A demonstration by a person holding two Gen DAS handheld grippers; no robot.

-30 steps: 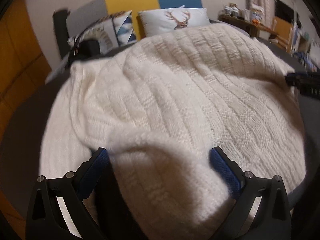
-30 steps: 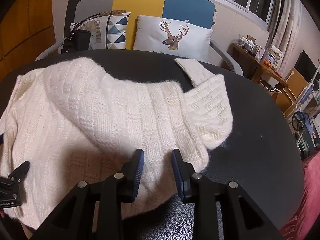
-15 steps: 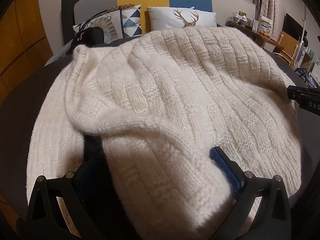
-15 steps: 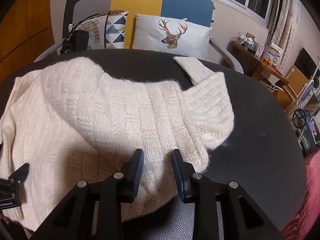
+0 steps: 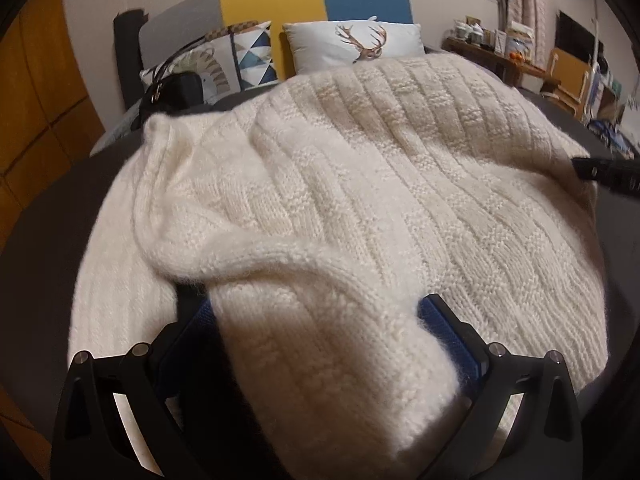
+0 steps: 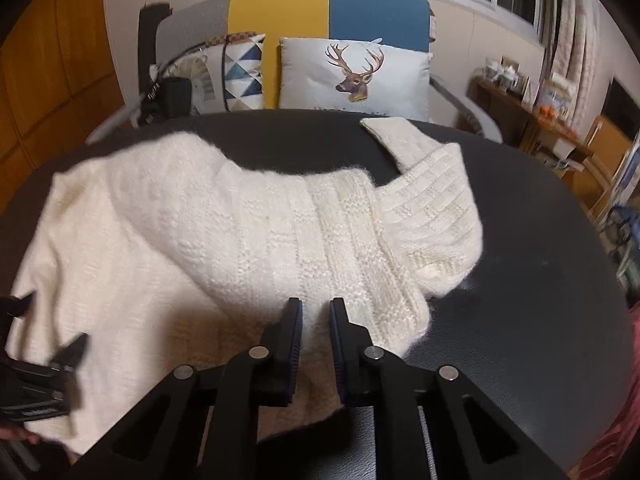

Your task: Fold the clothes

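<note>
A cream knitted sweater (image 5: 360, 200) lies spread on the round dark table (image 6: 520, 320). Its near edge is folded up into a thick roll that rests between the wide-apart fingers of my left gripper (image 5: 318, 312), which is open. In the right wrist view the sweater (image 6: 240, 240) has one sleeve (image 6: 432, 200) bent toward the far side. My right gripper (image 6: 316, 308) is shut on the sweater's near hem, with knit pinched between its blue pads. The left gripper (image 6: 40, 360) shows at the lower left of that view.
Behind the table stands a grey, yellow and blue sofa with a deer pillow (image 6: 356, 76) and a black bag (image 6: 168, 96). A cluttered wooden side table (image 6: 508, 80) is at the far right. Bare tabletop lies right of the sweater.
My right gripper's fingers have closed in on the sweater's hem. The left gripper stays wide open, and the rolled edge has settled deeper between its fingers.
</note>
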